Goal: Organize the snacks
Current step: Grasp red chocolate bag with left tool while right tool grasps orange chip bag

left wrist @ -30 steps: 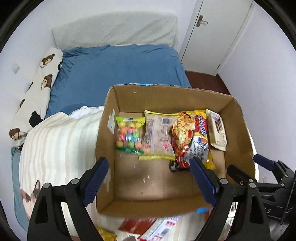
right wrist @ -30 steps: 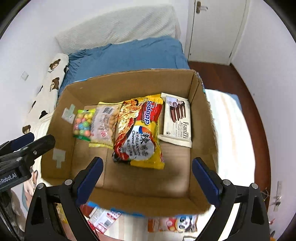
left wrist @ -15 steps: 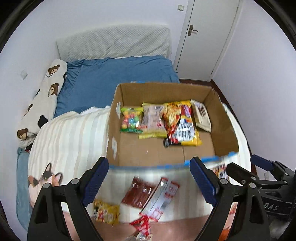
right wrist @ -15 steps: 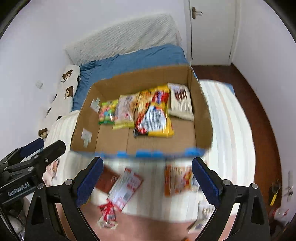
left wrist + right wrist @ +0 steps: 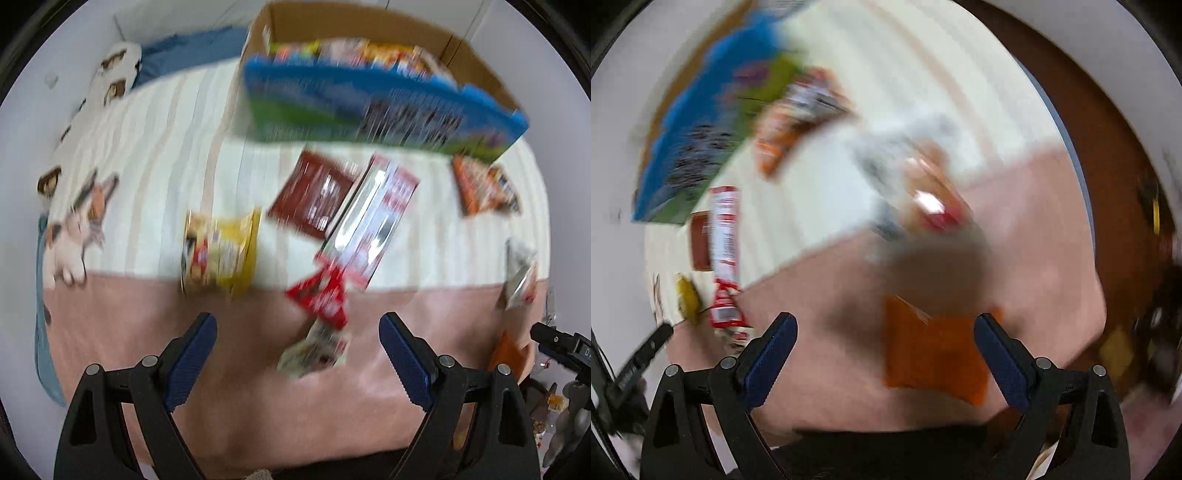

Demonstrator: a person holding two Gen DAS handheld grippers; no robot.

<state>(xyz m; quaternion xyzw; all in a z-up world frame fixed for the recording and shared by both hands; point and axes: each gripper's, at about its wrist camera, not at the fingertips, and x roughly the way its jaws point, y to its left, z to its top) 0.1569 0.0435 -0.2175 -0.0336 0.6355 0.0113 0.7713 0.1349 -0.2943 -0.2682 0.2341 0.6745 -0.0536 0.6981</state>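
Observation:
Both views are motion-blurred. My left gripper (image 5: 297, 341) is open over the pink blanket band, with a small pale snack packet (image 5: 316, 352) lying between its fingers, untouched. Beyond it lie a red wrapper (image 5: 321, 295), a red-and-white long pack (image 5: 373, 218), a brown pack (image 5: 314, 192) and a yellow bag (image 5: 221, 251). The cardboard box (image 5: 369, 103) with a blue-green printed side holds several snacks at the top. My right gripper (image 5: 884, 343) is open above an orange packet (image 5: 934, 350) on the blanket; another blurred packet (image 5: 923, 192) lies farther off.
The striped cream and pink blanket (image 5: 147, 155) covers the bed. An orange pack (image 5: 480, 188) and a silvery packet (image 5: 521, 273) lie at the right. A bear-print pillow (image 5: 114, 70) sits far left. Brown floor (image 5: 1108, 155) runs along the bed's right edge.
Both grippers swung back from over the box and dropped toward the near end of the bed; the loose snacks now fill the views. The right view has rolled. Jaws stayed wide.

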